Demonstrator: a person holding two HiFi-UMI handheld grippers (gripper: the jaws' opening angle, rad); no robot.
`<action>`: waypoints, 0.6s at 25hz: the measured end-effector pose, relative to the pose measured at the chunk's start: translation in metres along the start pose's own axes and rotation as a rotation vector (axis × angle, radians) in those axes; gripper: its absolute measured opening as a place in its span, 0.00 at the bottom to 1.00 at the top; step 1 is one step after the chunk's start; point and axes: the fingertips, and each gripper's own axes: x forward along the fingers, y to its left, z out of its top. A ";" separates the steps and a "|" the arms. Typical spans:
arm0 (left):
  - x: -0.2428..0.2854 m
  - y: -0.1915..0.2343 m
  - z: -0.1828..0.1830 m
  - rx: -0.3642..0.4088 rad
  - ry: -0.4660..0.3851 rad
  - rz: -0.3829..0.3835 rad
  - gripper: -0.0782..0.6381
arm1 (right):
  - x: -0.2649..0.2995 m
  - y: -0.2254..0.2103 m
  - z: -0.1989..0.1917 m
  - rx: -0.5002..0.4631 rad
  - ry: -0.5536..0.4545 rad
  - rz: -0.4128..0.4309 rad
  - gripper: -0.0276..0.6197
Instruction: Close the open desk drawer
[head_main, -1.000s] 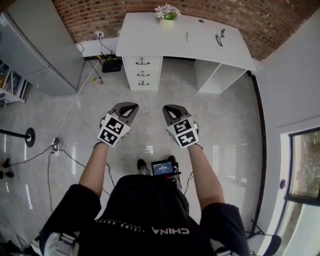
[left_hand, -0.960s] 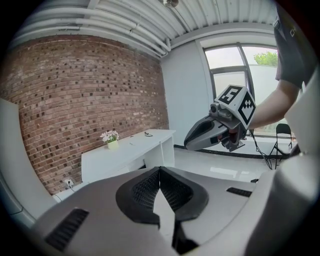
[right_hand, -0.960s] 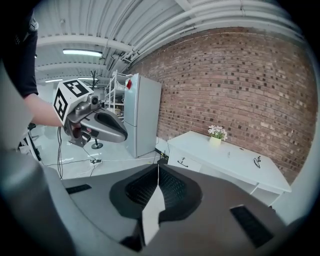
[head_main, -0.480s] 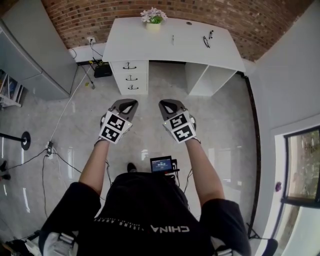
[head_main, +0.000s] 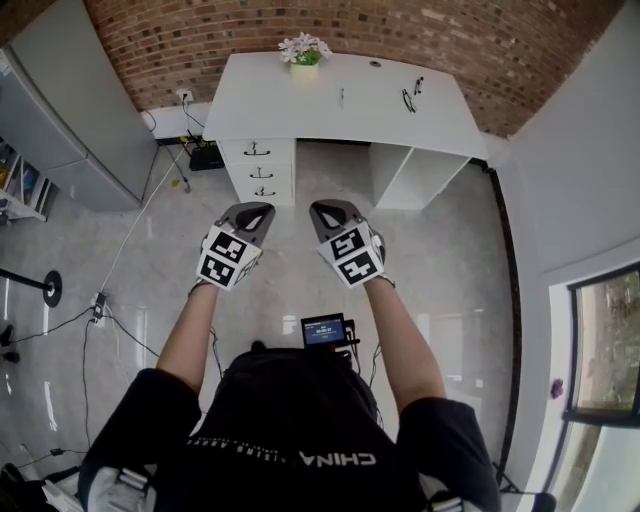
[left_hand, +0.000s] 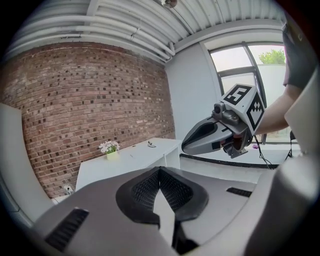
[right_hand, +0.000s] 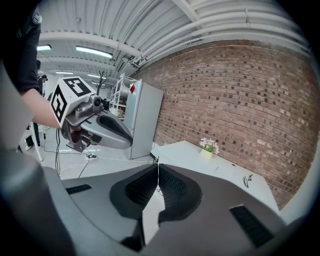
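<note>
Desk (head_main: 300, 100) ahead; left gripper (head_main: 252, 212), right gripper (head_main: 330, 211) both closed.

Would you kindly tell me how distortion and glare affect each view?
Head view: fisheye bows the brick wall and white desk; the glossy floor carries reflections. Left gripper view: dark vignette, window blown out. Right gripper view: same vignette, ceiling lights glaring.

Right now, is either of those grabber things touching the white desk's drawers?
Apart. The head view shows bare floor between the drawers and both the left gripper and the right gripper, which are well short of the desk.
</note>
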 end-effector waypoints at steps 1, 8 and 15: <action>0.000 -0.001 0.001 -0.009 -0.002 0.000 0.13 | -0.001 0.000 0.000 -0.001 0.000 0.000 0.07; 0.004 -0.012 -0.007 -0.001 0.021 -0.012 0.13 | -0.003 0.005 -0.007 -0.010 0.019 0.007 0.07; 0.002 -0.018 -0.010 0.015 0.026 -0.026 0.13 | -0.008 0.006 -0.009 0.002 0.014 -0.005 0.07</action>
